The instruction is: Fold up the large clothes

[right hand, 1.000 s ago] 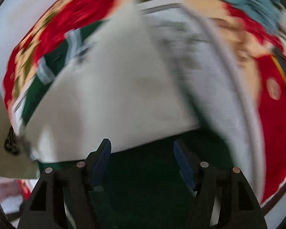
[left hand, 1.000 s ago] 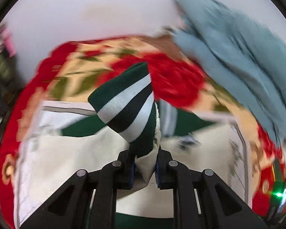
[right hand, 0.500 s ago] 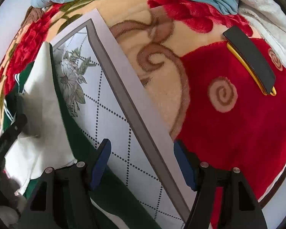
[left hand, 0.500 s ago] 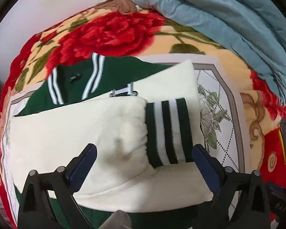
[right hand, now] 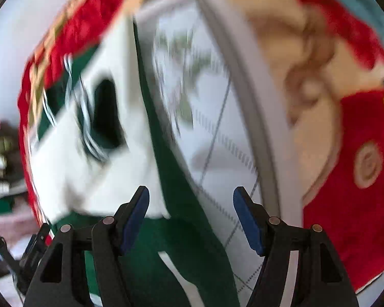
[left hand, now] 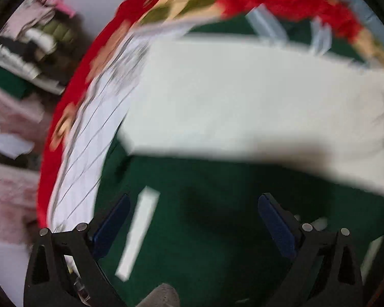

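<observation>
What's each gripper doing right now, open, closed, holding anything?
Left gripper: open, empty, above the green jacket.
Right gripper: open, holding nothing.

A home bedroom: a red floral blanket covers a bed, a clothes pile lies beside it, and a blue quilt sits behind.

Dark green jacket with cream sleeves lying flat, sleeves resting folded across its body, striped cuff showing, view blurring
</observation>
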{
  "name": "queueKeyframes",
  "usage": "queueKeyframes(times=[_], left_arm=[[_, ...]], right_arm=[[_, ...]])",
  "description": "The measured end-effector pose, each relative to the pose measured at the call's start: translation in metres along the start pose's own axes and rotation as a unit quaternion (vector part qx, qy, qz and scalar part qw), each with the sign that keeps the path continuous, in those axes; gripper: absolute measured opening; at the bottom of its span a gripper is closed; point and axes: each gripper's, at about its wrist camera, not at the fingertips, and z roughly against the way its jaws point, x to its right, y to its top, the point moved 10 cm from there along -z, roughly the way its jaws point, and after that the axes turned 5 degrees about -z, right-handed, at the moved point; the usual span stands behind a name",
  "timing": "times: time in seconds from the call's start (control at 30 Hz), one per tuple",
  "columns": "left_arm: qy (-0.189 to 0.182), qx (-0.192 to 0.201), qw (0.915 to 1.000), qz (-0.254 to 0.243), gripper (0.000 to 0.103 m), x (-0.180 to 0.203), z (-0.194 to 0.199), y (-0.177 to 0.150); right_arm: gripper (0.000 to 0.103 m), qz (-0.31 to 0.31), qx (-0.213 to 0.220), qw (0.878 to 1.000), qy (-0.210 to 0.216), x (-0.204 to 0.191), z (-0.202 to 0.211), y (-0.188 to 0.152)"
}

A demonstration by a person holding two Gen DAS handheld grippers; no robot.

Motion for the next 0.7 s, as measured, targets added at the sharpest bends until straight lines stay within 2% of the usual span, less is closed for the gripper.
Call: queueKeyframes(times=[0.07,0.1,0.13,0.23,0.3,0.33,0.37,0.43,0.57,0.67,0.7], left_arm=[[0.023,-0.025,0.9994,0.000,0.102,-0.014,-0.023,-0.028],[0.031,-0.035,0.9989,-0.003,0.102,-0.017,-0.031,-0.037],[0.035,-0.043,0.9985,-0.004,0.102,-0.019,-0.038,-0.044],[0.041,-0.051,0.9979,0.004,0.102,-0.028,-0.048,-0.057],[0.036,-0.035,0.9987,0.008,0.102,-0.032,-0.040,-0.056],[0.032,-0.029,0.9990,0.007,0.102,-0.033,-0.034,-0.052],[0.022,-0.020,0.9995,0.005,0.102,-0.027,-0.028,-0.047],[0.007,-0.007,0.9999,-0.002,0.102,-0.016,-0.019,-0.039],[-0.030,0.015,0.9978,-0.058,0.102,0.037,-0.001,-0.023],[-0.058,-0.001,0.9953,-0.077,0.102,0.062,0.000,-0.028],[-0.058,0.002,0.9954,-0.076,0.102,0.061,0.003,-0.031]], right_arm=[[0.064,0.044,-0.015,0.999,0.004,-0.002,-0.021,-0.016],[0.026,0.058,-0.017,0.998,-0.013,0.002,-0.032,-0.022],[0.007,0.051,-0.011,0.999,-0.014,0.007,-0.037,-0.024],[0.006,-0.031,-0.004,0.999,0.043,0.018,-0.032,-0.025],[0.005,-0.076,-0.015,0.993,0.089,0.019,-0.026,-0.033],[0.005,-0.082,-0.012,0.993,0.082,0.024,-0.021,-0.034],[0.005,-0.078,0.009,0.996,0.039,0.036,-0.014,-0.031],[0.005,-0.081,0.011,0.997,-0.005,0.051,-0.013,-0.031],[0.008,-0.018,0.008,0.994,-0.106,0.045,-0.003,-0.030],[0.026,-0.023,0.018,0.993,-0.114,0.042,0.016,-0.039],[0.038,-0.033,0.016,0.992,-0.118,0.042,0.021,-0.046]])
